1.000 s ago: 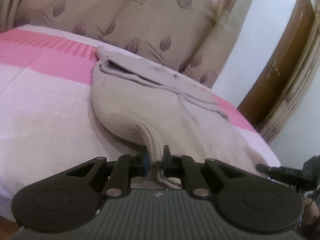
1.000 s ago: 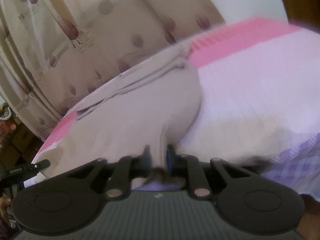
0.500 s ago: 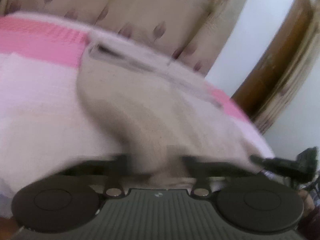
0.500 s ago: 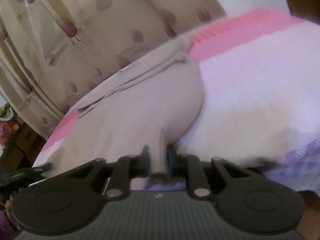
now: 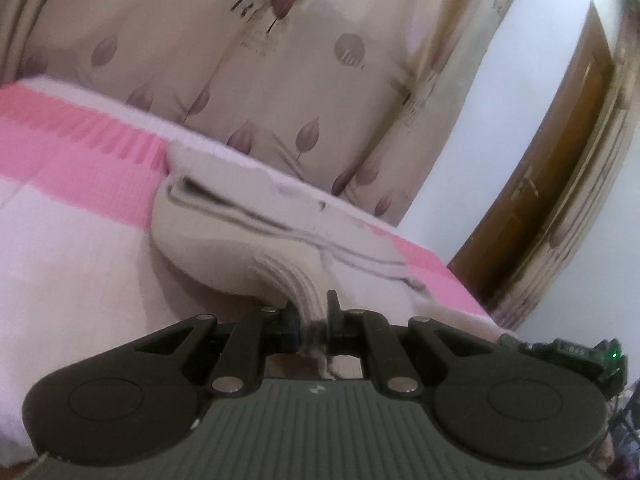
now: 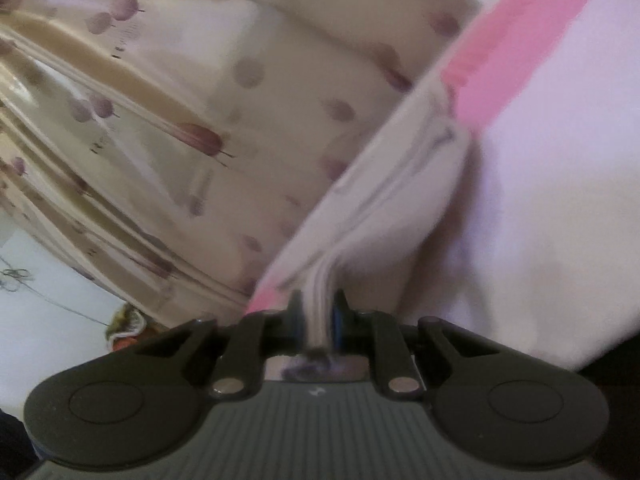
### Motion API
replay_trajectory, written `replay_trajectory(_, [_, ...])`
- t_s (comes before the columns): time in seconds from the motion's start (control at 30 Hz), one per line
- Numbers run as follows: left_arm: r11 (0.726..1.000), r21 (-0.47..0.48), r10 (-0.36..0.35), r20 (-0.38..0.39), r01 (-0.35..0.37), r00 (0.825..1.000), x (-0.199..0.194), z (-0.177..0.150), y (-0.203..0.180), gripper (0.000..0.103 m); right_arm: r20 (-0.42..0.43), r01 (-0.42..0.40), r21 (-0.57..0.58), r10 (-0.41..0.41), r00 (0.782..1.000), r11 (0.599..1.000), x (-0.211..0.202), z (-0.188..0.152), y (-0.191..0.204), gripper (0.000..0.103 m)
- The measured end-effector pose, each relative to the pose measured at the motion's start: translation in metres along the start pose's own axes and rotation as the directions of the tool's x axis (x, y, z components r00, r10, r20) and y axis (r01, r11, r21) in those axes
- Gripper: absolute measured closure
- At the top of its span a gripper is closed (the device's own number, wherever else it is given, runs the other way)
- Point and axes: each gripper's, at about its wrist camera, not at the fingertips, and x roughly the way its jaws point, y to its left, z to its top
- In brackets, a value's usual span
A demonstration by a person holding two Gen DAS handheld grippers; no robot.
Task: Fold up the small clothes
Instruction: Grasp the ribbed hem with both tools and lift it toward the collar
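A beige garment (image 5: 224,236) lies on a bed with a pink and white cover (image 5: 68,240). My left gripper (image 5: 313,312) is shut on the garment's near edge and holds it raised off the bed, the cloth bunched between the fingers. My right gripper (image 6: 318,310) is shut on another part of the same garment (image 6: 384,208), also lifted, with the cloth stretched up from the bed. The right gripper also shows at the right edge of the left wrist view (image 5: 560,350). The right wrist view is blurred.
A beige curtain with leaf prints (image 5: 280,60) hangs behind the bed. A brown wooden door (image 5: 560,168) and a white wall (image 5: 480,132) are to the right. The bed's pink band (image 6: 516,36) runs along its far side.
Both grippers have risen with the garment's near edge pinched in them, lifting it off the bed. The right wrist view has tilted and swung toward the curtain.
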Motion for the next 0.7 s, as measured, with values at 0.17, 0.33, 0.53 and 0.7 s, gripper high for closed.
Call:
replay_trajectory(0.17, [0.999, 0.033, 0.025, 0.030, -0.026, 0.999, 0.003, 0.015, -0.014, 0.092, 0.041, -0.075, 0.018, 0.074, 0.996, 0.997, 0.007, 0.015, 0.010, 0.089])
replay_trajectory(0.33, [0.995, 0.063, 0.075, 0.051, -0.078, 0.996, 0.011, 0.029, -0.021, 0.092, 0.059, -0.106, 0.017, 0.105, 0.993, 0.994, 0.019, 0.029, 0.018, 0.089])
replay_trajectory(0.53, [0.986, 0.099, 0.126, 0.055, -0.131, 0.991, 0.026, 0.041, -0.026, 0.092, 0.077, -0.121, 0.009, 0.120, 0.990, 0.993, 0.026, 0.041, 0.021, 0.088])
replay_trajectory(0.7, [0.979, 0.135, 0.144, 0.073, -0.153, 0.987, 0.032, 0.048, -0.029, 0.092, 0.089, -0.118, -0.006, 0.118, 0.989, 0.993, 0.031, 0.051, 0.024, 0.088])
